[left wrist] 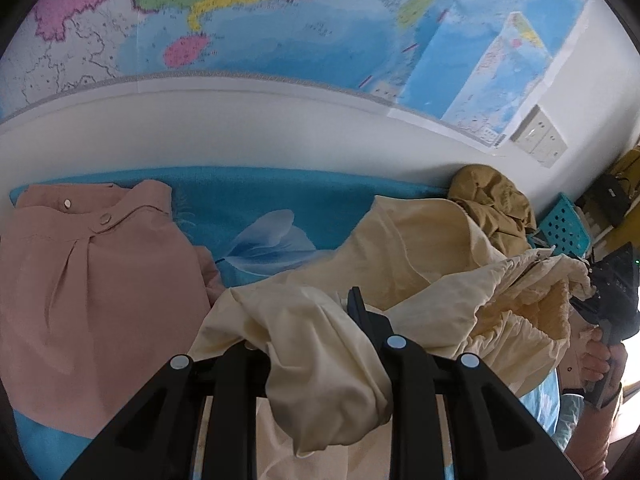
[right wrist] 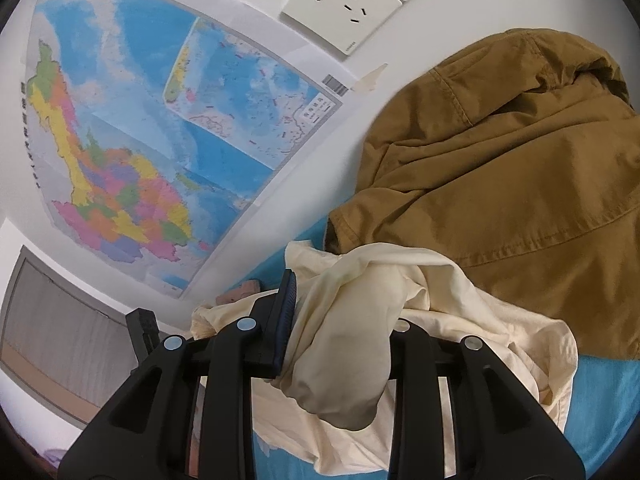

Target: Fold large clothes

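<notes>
A cream garment (left wrist: 400, 264) hangs crumpled between both grippers above a blue bedsheet (left wrist: 256, 196). My left gripper (left wrist: 308, 320) is shut on a bunch of its fabric, which drapes over the jaws. My right gripper (right wrist: 340, 304) is shut on another bunch of the same cream garment (right wrist: 352, 320); it also shows at the right edge of the left wrist view (left wrist: 600, 300), held by a hand. The left finger's pad (right wrist: 286, 312) shows beside the cloth; the right finger is hidden under it.
A folded pink garment (left wrist: 88, 280) lies on the left of the bed. A crumpled mustard-brown jacket (right wrist: 500, 168) lies against the wall, behind the cream garment. A map (left wrist: 280, 20) and wall sockets (right wrist: 344, 4) are on the white wall. A blue perforated basket (left wrist: 564, 224) stands at the right.
</notes>
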The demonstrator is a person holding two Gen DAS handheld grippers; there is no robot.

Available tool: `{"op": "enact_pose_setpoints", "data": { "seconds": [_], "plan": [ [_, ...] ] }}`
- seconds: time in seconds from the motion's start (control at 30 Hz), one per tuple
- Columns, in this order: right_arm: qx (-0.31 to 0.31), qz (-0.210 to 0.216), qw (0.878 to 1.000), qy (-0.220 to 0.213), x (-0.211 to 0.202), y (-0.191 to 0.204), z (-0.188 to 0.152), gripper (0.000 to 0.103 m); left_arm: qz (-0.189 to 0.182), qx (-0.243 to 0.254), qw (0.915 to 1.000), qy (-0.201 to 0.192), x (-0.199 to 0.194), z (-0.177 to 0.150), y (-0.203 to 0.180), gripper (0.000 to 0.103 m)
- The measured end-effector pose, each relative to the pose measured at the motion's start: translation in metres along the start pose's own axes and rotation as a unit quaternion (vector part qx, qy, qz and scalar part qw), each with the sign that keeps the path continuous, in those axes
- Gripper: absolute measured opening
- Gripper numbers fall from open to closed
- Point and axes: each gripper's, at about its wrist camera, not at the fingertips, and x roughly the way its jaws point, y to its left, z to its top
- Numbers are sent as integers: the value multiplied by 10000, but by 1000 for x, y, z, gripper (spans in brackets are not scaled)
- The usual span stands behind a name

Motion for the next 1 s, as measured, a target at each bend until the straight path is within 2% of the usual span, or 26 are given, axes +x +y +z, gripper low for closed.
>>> {"op": "enact_pose_setpoints", "data": {
  "seconds": [0.3, 0.4, 0.57, 0.7, 0.77, 0.87, 0.9, 0.97, 1.0],
  "plan": [
    [193, -174, 9996, 54, 23, -15, 9, 31, 191, 57, 9996, 185, 31, 7, 4, 25],
    [308, -213, 9993, 79, 28, -21, 12, 31, 227, 340, 9991, 103, 23, 6, -3, 29],
    [502, -238, 9984, 108, 35, -29, 16, 31, -382, -107, 9990, -183, -12, 5, 11, 37],
    [770, -252, 9966, 111, 40, -37, 18, 31, -893, -648, 9929, -436, -29, -2, 20, 47],
    [1073, -244, 9939, 106, 44, -44, 20, 31, -906, -754, 9917, -507, -29, -1, 16, 51],
    [1082, -359, 9934, 129, 48, -44, 23, 31, -921, -984, 9892, -578, -25, 2, 17, 53],
    [1095, -349, 9933, 134, 48, -44, 23, 33, -1177, -1152, 9844, -625, -24, 3, 19, 64],
    [1051, -335, 9938, 141, 49, -41, 25, 40, -1621, -1397, 9733, -832, -27, 1, 25, 73],
    [1028, -327, 9941, 134, 49, -39, 25, 44, -2100, -1488, 9613, -978, -29, 0, 28, 78]
  ]
}}
